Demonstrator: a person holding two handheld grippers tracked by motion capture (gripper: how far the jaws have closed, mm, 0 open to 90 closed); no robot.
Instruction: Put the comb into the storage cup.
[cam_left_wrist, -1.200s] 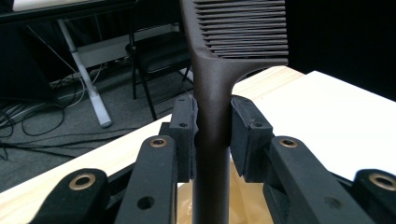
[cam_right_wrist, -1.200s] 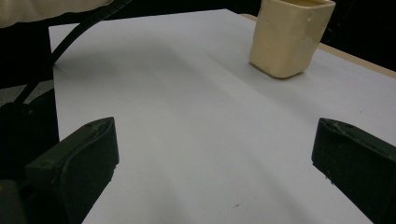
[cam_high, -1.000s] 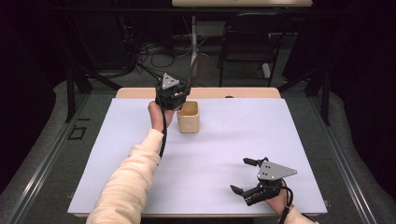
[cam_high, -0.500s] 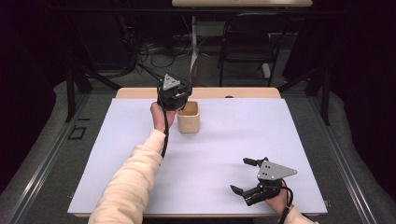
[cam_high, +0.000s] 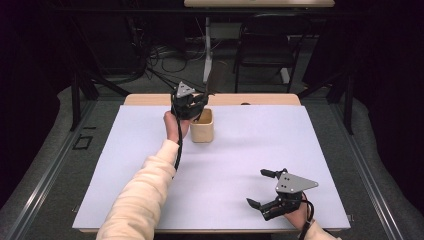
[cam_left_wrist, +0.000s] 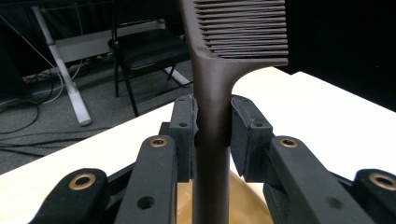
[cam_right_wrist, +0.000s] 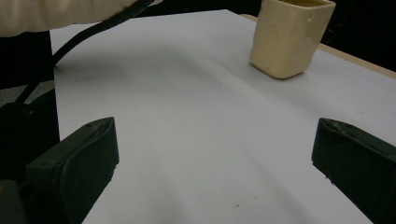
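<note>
My left gripper (cam_high: 199, 101) is held at the far side of the table, just left of and above a cream cup (cam_high: 202, 131). In the left gripper view its jaws (cam_left_wrist: 212, 122) are shut on the handle of a dark brown comb (cam_left_wrist: 212, 88). The comb stands upright with its teeth at the top, and its handle runs down toward the cup's mouth (cam_left_wrist: 245, 205). My right gripper (cam_high: 256, 187) rests near the front right of the table, open, with nothing between its fingers (cam_right_wrist: 215, 154). It faces the cup (cam_right_wrist: 289, 37).
A white sheet (cam_high: 150, 150) covers the table, with a wooden strip (cam_high: 260, 99) along the far edge. The left arm's sleeve (cam_high: 145, 190) and cable cross the front left. A black chair (cam_high: 262, 50) and floor cables lie beyond the table.
The left gripper with the comb has sunk slightly toward the cup. The right gripper has stayed where it was.
</note>
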